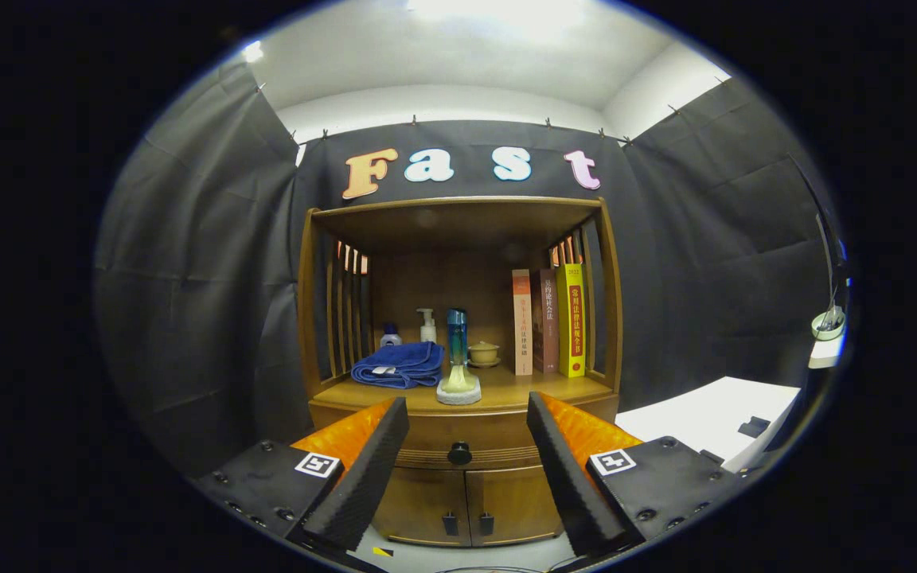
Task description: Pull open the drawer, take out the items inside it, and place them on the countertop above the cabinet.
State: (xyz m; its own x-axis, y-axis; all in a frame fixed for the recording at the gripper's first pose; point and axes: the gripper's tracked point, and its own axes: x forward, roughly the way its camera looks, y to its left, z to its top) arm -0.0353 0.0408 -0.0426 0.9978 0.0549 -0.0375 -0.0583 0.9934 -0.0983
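Gripper view. The gripper [466,458] faces a wooden cabinet [458,477], fingers spread wide and grasping nothing, with the drawer's dark knob [459,454] framed in the gap between them, a line-up that suits a straight reach to the pull. The drawer [458,447] sits flush and shut; its contents are hidden. On the countertop [506,391] above stand a folded blue towel [397,364], a pump bottle [427,325], a tall teal bottle [457,338] on a pale pad, a small lidded cup [483,352] and three upright books [548,321]. This fits either a drawer still to be emptied or one emptied and closed again. Bare wood remains between cup and books; side slats and the front lip bound that room
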